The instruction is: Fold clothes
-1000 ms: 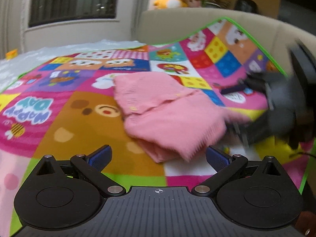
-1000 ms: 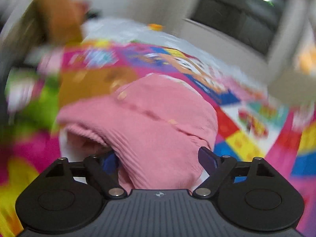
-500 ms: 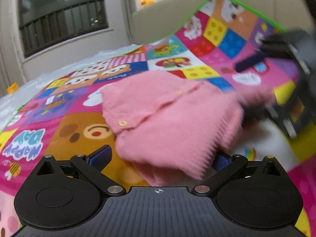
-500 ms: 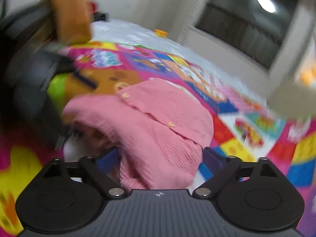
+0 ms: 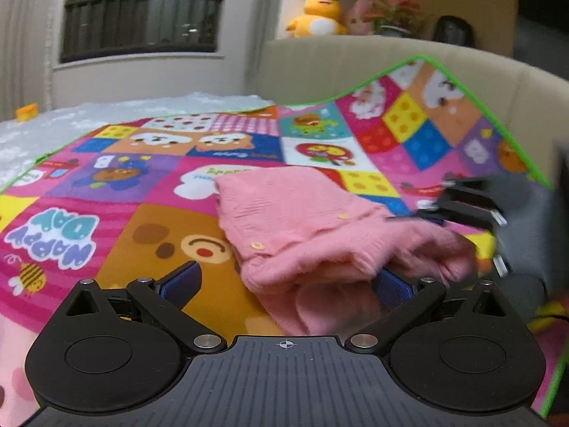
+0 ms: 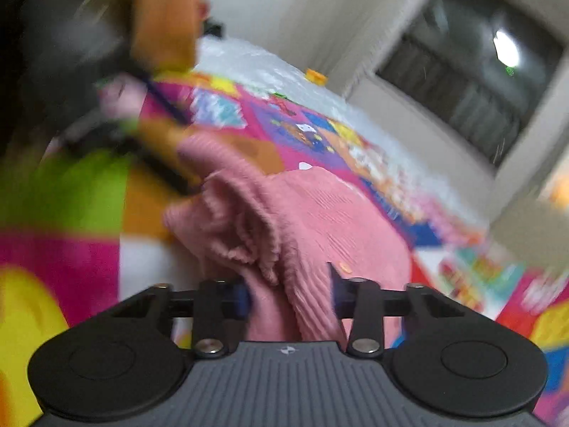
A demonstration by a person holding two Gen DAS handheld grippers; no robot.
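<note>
Since half a second ago the right gripper [image 6: 290, 293] has narrowed its fingers from a wide spread to a pinch on the near ribbed edge of the pink cardigan [image 6: 320, 213], and the fabric there now bunches up between the blue pads. In the left wrist view the cardigan [image 5: 306, 220] has slid a little to the right, so the left blue pad, then partly behind the knit, now stands clear over the orange bear patch.

The left gripper [image 5: 284, 284] is spread wide; its left pad is apart from the garment, while its right pad sits against or just under the loose hem at the garment's near right corner, though blur hides whether they touch. Small yellow buttons [image 5: 256, 245] show along the folded placket.

The cardigan lies partly folded on a bright patchwork play mat [image 5: 106, 192], near its middle, with the far part flat and the near edge lifted and rumpled. The right gripper appears blurred at the right edge of the left wrist view [image 5: 473, 206], just beside the cardigan's right side. A yellow plush duck [image 5: 316, 14] sits on the ledge behind the mat.
</note>
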